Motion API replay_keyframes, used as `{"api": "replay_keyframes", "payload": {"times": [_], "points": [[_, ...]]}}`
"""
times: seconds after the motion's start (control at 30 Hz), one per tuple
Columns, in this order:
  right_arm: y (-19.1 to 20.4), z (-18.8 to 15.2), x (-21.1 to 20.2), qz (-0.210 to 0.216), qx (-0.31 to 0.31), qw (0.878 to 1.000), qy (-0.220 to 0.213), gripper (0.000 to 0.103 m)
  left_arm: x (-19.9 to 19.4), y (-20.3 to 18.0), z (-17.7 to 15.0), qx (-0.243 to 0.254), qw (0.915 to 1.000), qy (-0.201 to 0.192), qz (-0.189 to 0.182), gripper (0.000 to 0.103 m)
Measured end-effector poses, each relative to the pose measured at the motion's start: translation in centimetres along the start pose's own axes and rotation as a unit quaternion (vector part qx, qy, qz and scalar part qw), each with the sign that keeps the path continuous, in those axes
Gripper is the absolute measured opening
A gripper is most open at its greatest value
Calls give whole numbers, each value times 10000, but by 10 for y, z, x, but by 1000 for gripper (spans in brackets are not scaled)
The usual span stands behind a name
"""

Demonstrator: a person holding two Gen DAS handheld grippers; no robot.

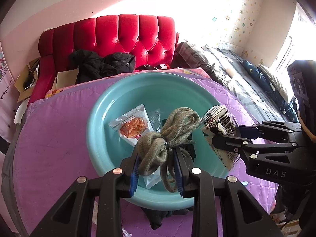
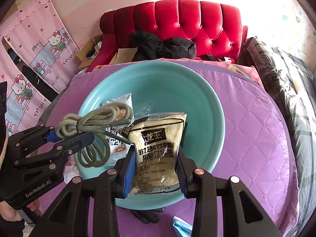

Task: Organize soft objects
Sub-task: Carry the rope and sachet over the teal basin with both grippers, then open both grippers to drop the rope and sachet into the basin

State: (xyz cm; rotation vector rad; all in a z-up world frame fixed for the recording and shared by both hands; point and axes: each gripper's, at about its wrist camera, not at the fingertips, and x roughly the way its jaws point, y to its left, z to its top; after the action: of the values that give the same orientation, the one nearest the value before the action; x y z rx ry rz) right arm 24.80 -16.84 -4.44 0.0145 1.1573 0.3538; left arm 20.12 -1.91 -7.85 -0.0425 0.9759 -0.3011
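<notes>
- Left gripper (image 1: 156, 158) is closed part way on a bundled grey-green cord (image 1: 169, 134); pads press its lower loops, knot and upper loops stick out ahead of the tips, one loop hangs below.
- Right gripper (image 2: 156, 169) is closed part way on a soy milk powder packet (image 2: 158, 146), pinched across its lower half, top end free.
- Both items hang above the teal basin (image 1: 98, 118), which sits on a purple quilt (image 1: 55, 130).
- Already in the basin: an orange snack packet (image 1: 132, 125), a clear wrapper and something dark under the cord, possibly another packet; too covered to tell.
- Step in hand, judged: dropping both items into the basin.
- To do it well: bring each gripper lower and over the basin middle before opening, so the cord's hanging loop lands inside and not over the rim.
- Keep the two grippers apart; cord tip and packet top are near each other and could snag.
- Open the packet side fully, since the film may cling to a pad.
- A black glove (image 2: 146, 216) lies on the quilt at the basin's near edge, not yet sorted.
</notes>
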Motion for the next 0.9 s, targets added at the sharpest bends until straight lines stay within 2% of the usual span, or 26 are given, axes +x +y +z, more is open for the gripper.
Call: {"api": "replay_keyframes", "payload": {"times": [0.4,0.7,0.8,0.83,0.87,0.9], "points": [[-13,16,51,-36,84,9997,210,40,47,14,9,-121,9998,184,35,34],[-17,21,58,-16,144,9995,275,43,55,13,8,-96,9996,243,127,35],[-18,21,56,-12,187,9994,276,46,55,13,8,-59,9996,231,169,39],[-18,22,53,-22,199,9995,235,51,55,13,8,-63,9995,237,182,46],[-17,22,50,-50,193,9996,194,52,54,12,8,-70,9995,231,203,59],[-16,23,47,-94,173,9997,151,55,52,12,8,-72,9995,203,213,66]]}}
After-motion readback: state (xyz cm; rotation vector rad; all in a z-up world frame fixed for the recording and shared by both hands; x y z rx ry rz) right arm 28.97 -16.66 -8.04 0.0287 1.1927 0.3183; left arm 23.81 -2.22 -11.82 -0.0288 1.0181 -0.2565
